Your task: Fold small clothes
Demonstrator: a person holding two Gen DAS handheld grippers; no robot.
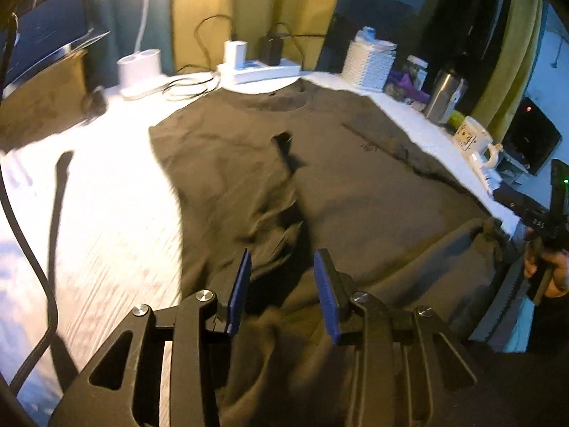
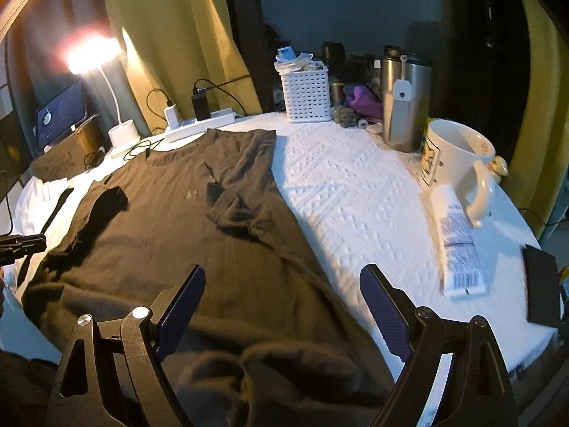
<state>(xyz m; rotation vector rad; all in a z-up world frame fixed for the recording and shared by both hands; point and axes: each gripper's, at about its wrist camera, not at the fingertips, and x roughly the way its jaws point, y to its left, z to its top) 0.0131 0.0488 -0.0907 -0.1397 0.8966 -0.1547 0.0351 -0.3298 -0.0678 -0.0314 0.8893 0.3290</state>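
Right wrist view: open right tool [image 2: 282, 286] above dark T-shirt [image 2: 160, 220].

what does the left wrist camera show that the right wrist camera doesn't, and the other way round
Only the left wrist view: the left gripper up close, blue pads apart over the shirt's bunched hem, nothing between them, and the hand carrying the other gripper at the right edge.

Only the right wrist view: the right gripper, jaws wide and empty, the white tube beside the mug, and the lit lamp head.

Both: the dark t-shirt spread on the white tablecloth, the white basket, power strip, steel tumbler and mug.
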